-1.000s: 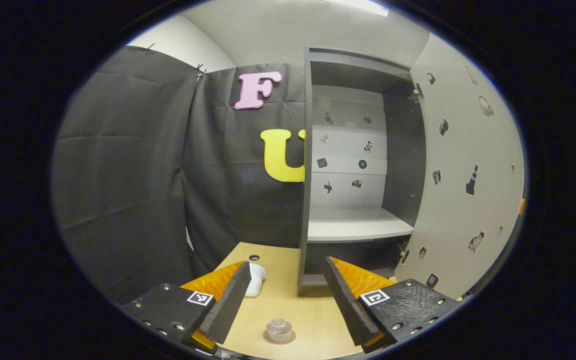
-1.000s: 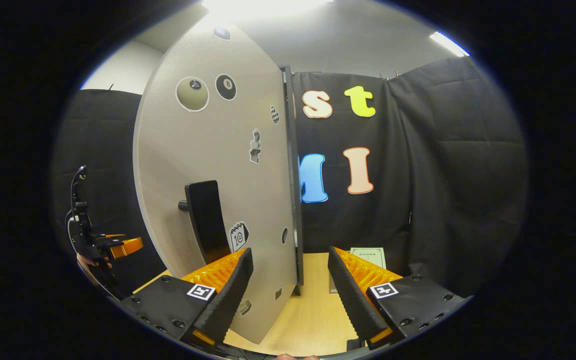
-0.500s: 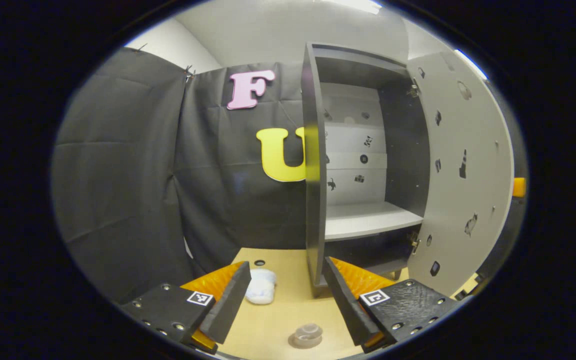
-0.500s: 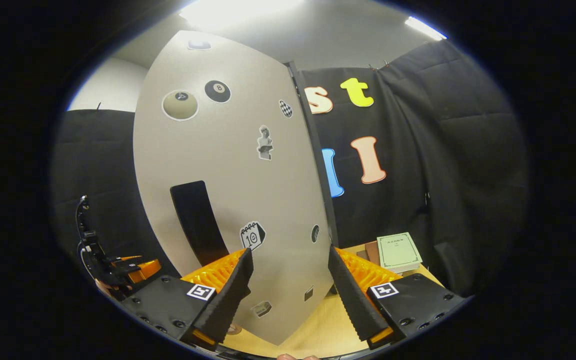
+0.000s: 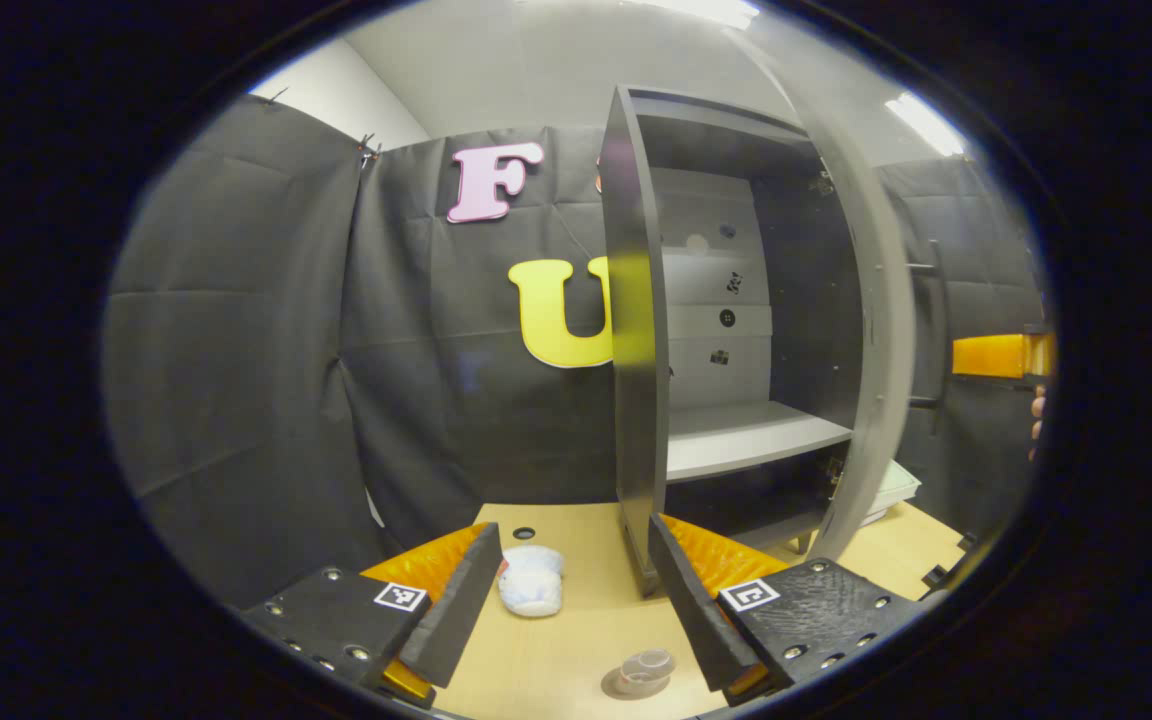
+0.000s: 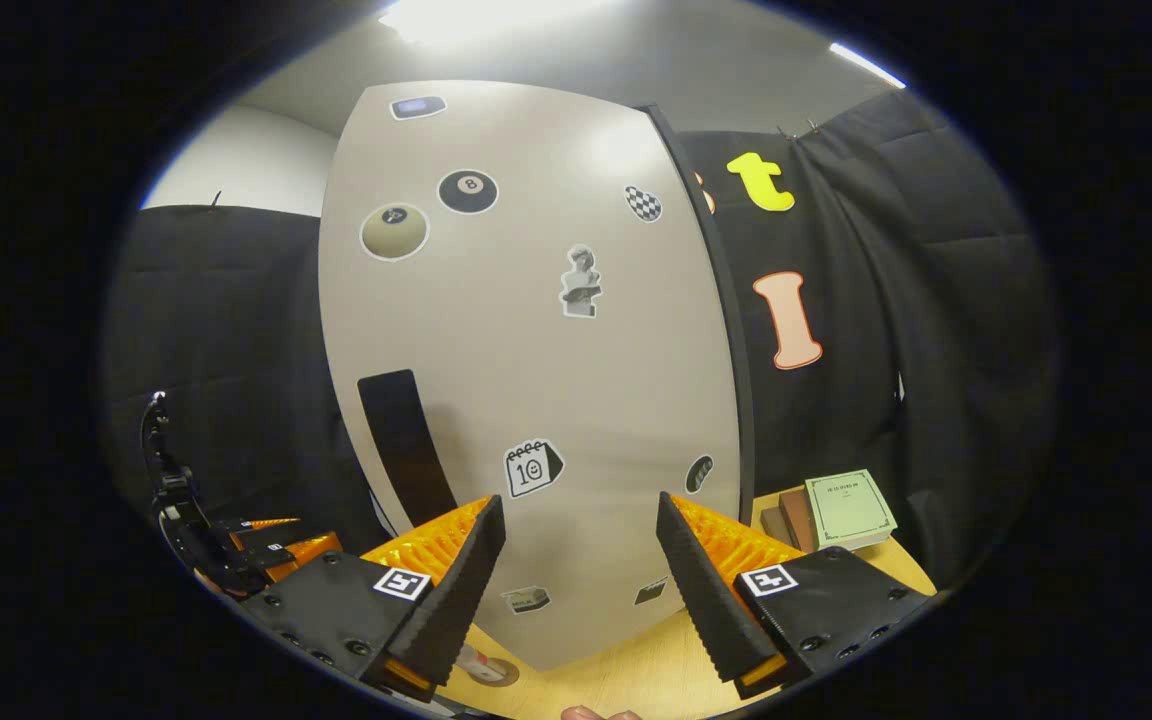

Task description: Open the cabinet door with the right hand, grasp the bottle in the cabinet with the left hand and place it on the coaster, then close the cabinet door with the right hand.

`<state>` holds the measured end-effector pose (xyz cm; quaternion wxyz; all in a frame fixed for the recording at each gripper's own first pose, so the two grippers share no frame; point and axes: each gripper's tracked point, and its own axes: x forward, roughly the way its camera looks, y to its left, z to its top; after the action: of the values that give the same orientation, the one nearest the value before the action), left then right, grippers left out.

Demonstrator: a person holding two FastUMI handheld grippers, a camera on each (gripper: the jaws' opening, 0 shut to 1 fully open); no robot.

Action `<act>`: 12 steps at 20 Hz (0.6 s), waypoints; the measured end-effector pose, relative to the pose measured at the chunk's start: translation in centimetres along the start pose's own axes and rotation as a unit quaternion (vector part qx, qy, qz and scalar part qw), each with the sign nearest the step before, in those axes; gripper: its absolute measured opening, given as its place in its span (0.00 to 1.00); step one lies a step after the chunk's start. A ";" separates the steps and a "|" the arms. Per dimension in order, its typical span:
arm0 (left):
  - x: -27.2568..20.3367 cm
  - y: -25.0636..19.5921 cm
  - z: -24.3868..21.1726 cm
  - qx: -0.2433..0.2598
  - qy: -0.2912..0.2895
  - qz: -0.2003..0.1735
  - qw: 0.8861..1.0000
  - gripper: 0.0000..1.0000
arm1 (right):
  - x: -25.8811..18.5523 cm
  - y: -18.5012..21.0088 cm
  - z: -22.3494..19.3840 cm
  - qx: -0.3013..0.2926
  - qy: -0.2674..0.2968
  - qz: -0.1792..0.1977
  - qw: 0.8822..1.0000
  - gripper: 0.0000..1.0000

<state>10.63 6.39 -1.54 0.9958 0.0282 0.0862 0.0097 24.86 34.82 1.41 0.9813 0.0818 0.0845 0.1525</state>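
Left tongs (image 5: 569, 600): two wedge-shaped fingers with ribbed inner pads, each bolted to a flat black textured block with round silver screw heads along the edges. Small square black-and-white fiducial tag on each block, near the finger base. Right tongs (image 6: 576, 585): same build, saw-toothed finger edges, ribbed pads, tagged black blocks with screws. In the right gripper view, the left tongs sit far left with a black cable loop and a black bracket on top. Fingertips of a hand (image 5: 1036, 425) at far right edge.
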 end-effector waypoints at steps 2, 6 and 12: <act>0.1 -0.2 -0.7 -0.008 0.006 -0.007 1.000 0.89 | 0.4 -0.4 0.6 -0.009 -0.005 -0.013 1.000 0.97; 0.2 -0.7 -0.4 -0.030 0.005 -0.025 0.999 0.89 | 0.5 -1.8 1.1 -0.012 -0.010 -0.041 0.999 0.97; 0.6 -4.7 2.4 -0.023 0.000 -0.019 1.000 0.90 | 0.2 -6.9 1.4 -0.004 -0.022 -0.068 0.997 0.96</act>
<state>11.73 1.63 0.42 0.9963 0.0038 0.0861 -0.0068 27.29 28.18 1.45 0.9913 0.0751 0.0681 0.0836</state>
